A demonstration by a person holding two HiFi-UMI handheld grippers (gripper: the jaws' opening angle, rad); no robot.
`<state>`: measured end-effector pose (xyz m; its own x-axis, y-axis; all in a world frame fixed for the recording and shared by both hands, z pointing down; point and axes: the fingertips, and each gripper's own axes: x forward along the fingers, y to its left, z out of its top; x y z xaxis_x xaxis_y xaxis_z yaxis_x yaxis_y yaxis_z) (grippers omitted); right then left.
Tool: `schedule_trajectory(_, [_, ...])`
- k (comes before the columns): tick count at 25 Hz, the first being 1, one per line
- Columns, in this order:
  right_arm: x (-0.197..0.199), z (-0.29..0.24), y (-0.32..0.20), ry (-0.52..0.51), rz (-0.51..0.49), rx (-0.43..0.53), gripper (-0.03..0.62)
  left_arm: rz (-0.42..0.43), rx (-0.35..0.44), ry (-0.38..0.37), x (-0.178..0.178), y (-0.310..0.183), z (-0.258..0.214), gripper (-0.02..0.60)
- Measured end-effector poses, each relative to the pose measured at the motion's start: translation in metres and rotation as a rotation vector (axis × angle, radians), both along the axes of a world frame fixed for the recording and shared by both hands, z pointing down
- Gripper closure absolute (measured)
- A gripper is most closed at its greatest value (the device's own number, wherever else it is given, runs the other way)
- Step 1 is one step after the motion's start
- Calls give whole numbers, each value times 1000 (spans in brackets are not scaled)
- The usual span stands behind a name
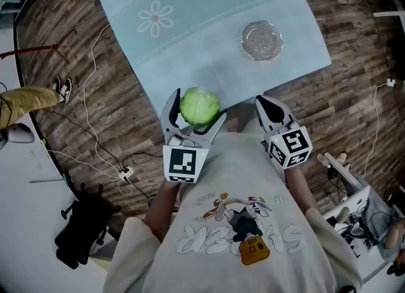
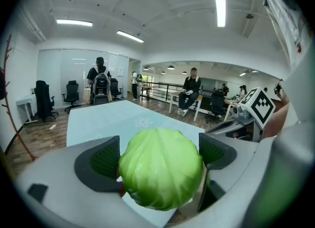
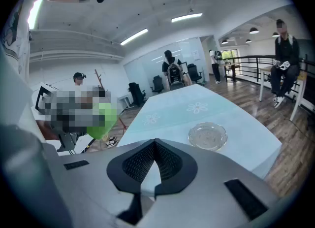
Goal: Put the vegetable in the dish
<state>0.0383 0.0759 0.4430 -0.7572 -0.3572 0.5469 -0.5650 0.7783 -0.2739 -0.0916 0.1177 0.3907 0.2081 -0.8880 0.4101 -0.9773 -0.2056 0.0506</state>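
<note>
Green cabbage (image 1: 199,106) in left gripper (image 1: 197,111); glass dish (image 1: 261,40) on counter (image 1: 190,45).
Left gripper fingers wide apart, pressed on both sides of cabbage over counter's near edge; right gripper (image 1: 269,105) fingers closed together, empty; dish well apart, far right.

- cabbage (image 1: 199,106): fresh light green, with paler leaf veins.
- tablecloth (image 1: 190,38): soft blue-green with a paler band. White daisies with pinkish centres lie at nine and eleven o'clock of the dish.
- dish (image 1: 261,40): clear glass, ribbed.
- floor (image 1: 114,108): dark brown wood planks.
- left gripper (image 1: 197,107) and right gripper (image 1: 269,105): light grey, with black meshed pads and black-and-white square markers.
- shirt (image 1: 240,178): off-white, with a cartoon print in orange and dark blue.
</note>
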Motion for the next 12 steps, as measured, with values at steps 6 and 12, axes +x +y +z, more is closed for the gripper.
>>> schedule_trajectory(6, [39, -17, 90, -71, 158, -5, 576, 24, -32, 102, 30, 100, -18, 71])
schedule_trajectory(12, [99, -32, 173, -127, 266, 51, 574, 60, -51, 344, 80, 172, -27, 71])
